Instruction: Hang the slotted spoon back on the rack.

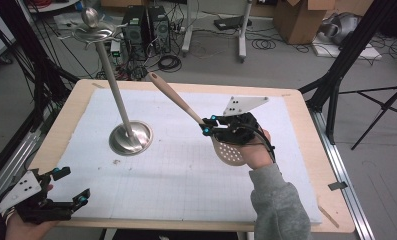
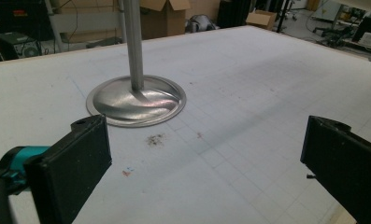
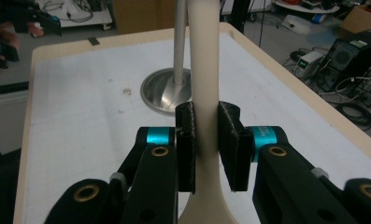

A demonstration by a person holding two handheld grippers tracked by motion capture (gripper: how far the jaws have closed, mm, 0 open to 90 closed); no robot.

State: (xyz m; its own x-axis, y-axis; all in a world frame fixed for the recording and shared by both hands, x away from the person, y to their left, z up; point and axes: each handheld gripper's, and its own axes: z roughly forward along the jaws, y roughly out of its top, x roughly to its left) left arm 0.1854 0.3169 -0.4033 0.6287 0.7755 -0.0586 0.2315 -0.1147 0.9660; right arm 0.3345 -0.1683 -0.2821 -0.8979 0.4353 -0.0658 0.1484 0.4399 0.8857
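Pinching the beige handle of a slotted spoon [image 1: 229, 150], the right gripper [image 1: 209, 125] holds it clear of the worktop [image 1: 186, 170] on the right half of the white gridded mat. In the right gripper view both black pads press on the handle [image 3: 205, 93] just above where it widens into the bowl. Seen from the high view, the perforated bowl hangs low beside the person's right hand [image 1: 256, 150], and the handle slants up and away to the left, its tip ending near the far edge of the worktop. A metal stand [image 1: 131, 137] sits left of centre on the mat: a round shiny base, a thin pole leaning toward the far left, and a hooked ring with a ball on top. The spoon's tip is near the pole but apart from it. At the near left corner the left gripper [image 1: 71, 187] rests low, its jaws spread wide with nothing between them, facing the stand's base [image 2: 136, 100].
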